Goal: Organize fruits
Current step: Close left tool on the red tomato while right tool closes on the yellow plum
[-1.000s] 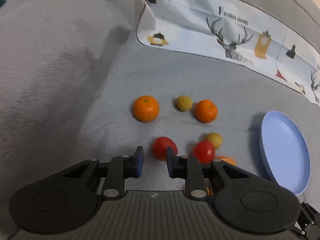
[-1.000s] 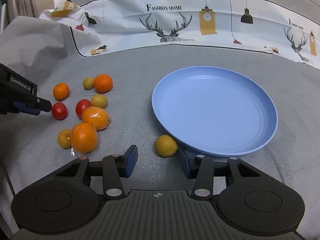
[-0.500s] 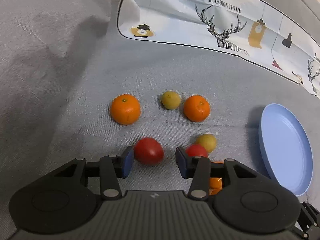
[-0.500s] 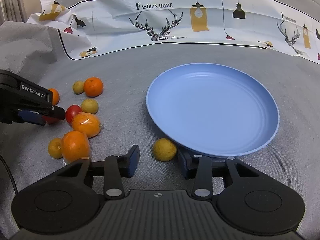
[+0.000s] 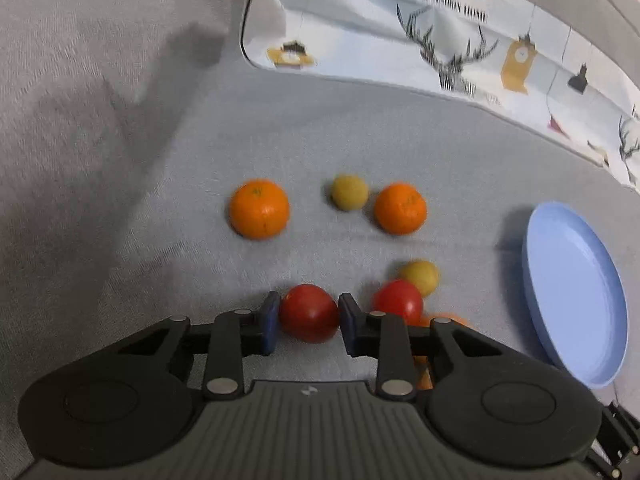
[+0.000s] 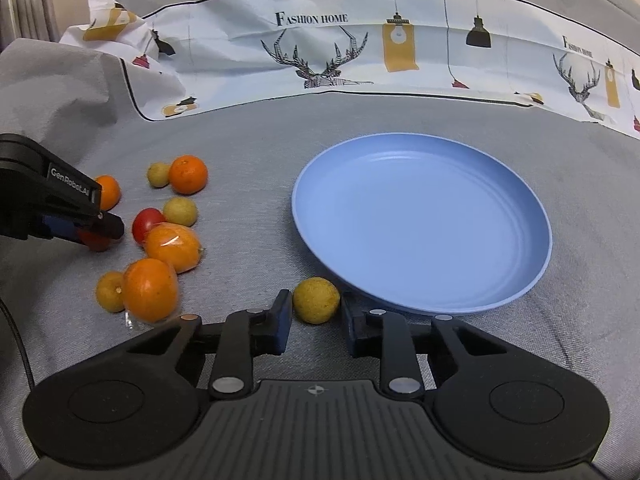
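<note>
In the left wrist view my left gripper (image 5: 307, 322) is shut on a red tomato (image 5: 308, 313), both blue pads touching its sides on the grey cloth. A second tomato (image 5: 398, 300) lies just right of it. In the right wrist view my right gripper (image 6: 314, 322) is open, its fingers either side of a small yellow fruit (image 6: 316, 299) that rests against the near rim of the empty blue plate (image 6: 424, 220). The left gripper also shows in the right wrist view (image 6: 96, 234) at the left.
Two oranges (image 5: 259, 209) (image 5: 400, 208) and two small yellow fruits (image 5: 349, 192) (image 5: 420, 276) lie beyond the left gripper. Two wrapped oranges (image 6: 172, 248) (image 6: 150, 290) and another yellow fruit (image 6: 109, 291) lie left of the right gripper. A printed white cloth (image 6: 360, 52) runs along the back.
My left gripper moved forward around the red tomato and closed on it. My right gripper moved forward, so the yellow fruit now sits between its open fingers.
</note>
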`<state>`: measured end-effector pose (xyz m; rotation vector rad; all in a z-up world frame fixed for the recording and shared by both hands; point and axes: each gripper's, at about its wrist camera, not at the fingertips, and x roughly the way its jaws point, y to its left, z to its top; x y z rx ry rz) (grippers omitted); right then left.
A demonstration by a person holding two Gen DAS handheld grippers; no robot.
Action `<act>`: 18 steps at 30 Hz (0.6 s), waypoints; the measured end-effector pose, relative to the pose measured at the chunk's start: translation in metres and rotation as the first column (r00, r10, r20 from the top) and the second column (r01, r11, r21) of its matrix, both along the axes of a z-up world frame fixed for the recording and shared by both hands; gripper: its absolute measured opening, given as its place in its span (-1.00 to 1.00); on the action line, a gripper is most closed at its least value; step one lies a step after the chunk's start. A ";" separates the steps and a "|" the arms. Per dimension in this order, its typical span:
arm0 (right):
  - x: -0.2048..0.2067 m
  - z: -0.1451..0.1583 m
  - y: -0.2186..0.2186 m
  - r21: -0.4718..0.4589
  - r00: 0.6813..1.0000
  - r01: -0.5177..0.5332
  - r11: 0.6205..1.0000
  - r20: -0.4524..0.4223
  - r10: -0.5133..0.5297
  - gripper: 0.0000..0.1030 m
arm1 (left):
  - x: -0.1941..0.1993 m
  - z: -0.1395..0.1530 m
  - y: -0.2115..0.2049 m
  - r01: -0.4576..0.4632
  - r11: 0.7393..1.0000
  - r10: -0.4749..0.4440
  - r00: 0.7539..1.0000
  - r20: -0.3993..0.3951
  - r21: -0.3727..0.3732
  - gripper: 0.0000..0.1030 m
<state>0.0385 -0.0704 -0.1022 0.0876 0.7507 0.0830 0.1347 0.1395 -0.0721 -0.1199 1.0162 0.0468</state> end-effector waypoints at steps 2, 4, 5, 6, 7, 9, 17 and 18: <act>-0.003 0.002 0.001 -0.001 1.000 -0.011 1.000 0.006 0.011 -0.47 | -0.001 0.001 -0.001 0.005 1.000 -0.005 1.000 0.005 0.017 -0.32; -0.004 0.002 0.002 -0.004 1.000 -0.019 1.000 0.006 0.019 -0.47 | -0.002 0.000 0.000 0.001 1.000 -0.001 1.000 0.001 0.020 -0.32; -0.004 0.003 0.003 -0.002 1.000 -0.021 1.000 0.005 0.021 -0.47 | -0.002 0.001 0.000 0.000 1.000 0.000 1.000 0.001 0.019 -0.32; -0.004 0.003 0.002 -0.001 1.000 -0.023 1.000 0.004 0.023 -0.47 | -0.003 0.001 0.000 0.000 1.000 0.000 1.000 0.002 0.021 -0.32; -0.004 0.003 0.002 0.001 1.000 -0.025 1.000 0.004 0.025 -0.47 | -0.003 0.001 0.000 0.003 1.000 -0.003 1.000 0.003 0.026 -0.33; -0.005 0.004 0.002 0.003 1.000 -0.030 1.000 0.007 0.030 -0.47 | -0.004 0.001 -0.002 0.009 0.999 -0.009 1.000 0.008 0.043 -0.33; -0.013 0.016 0.003 0.019 0.998 -0.056 0.998 0.037 0.055 -0.47 | -0.014 0.012 0.000 -0.007 0.998 0.004 0.998 0.061 0.057 -0.34; -0.015 0.019 0.003 0.026 0.997 -0.060 0.998 0.042 0.059 -0.47 | -0.016 0.014 0.000 -0.007 0.998 0.003 0.998 0.067 0.058 -0.34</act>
